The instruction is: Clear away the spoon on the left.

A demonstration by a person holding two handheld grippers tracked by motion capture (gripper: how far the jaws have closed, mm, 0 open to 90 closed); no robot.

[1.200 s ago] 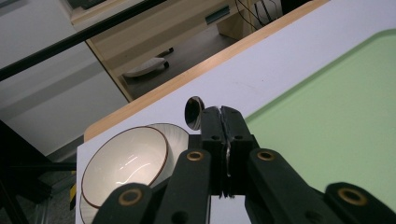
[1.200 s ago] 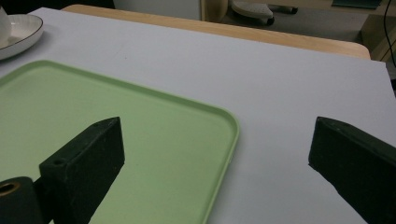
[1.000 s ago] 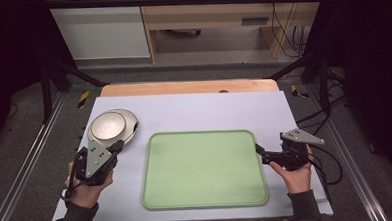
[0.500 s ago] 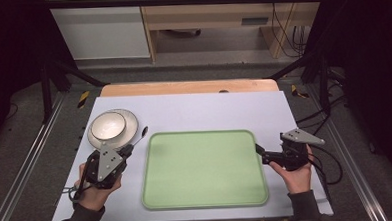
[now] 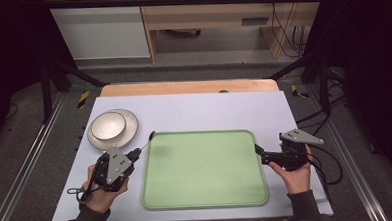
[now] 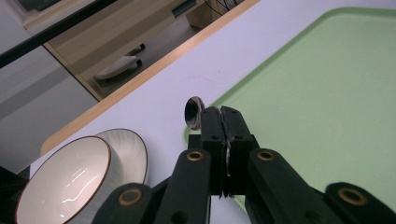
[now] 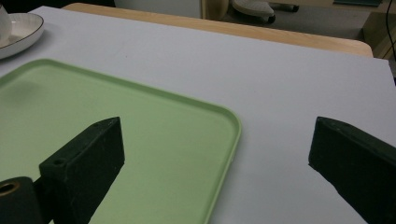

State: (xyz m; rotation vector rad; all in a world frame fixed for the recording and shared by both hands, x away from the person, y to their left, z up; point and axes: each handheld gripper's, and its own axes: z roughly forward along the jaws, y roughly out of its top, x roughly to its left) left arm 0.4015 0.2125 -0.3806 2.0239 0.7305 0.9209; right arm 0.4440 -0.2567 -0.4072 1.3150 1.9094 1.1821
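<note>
One spoon (image 6: 193,112) is clamped in the left tool (image 5: 136,154), bowl end pointing forward over the green tray's (image 5: 203,200) near-left corner; the right tool (image 5: 258,150) waits wide open, empty, at the tray's right edge.

A lab test rig: black metal frame (image 5: 47,82) and trailing cables (image 5: 285,31) surround the covered table (image 5: 194,110).

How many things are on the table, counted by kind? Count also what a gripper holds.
Bowl: 1
Plate under the bowl: 1
Green tray: 1
Spoon, held in the left gripper: 1
Total: 4
</note>
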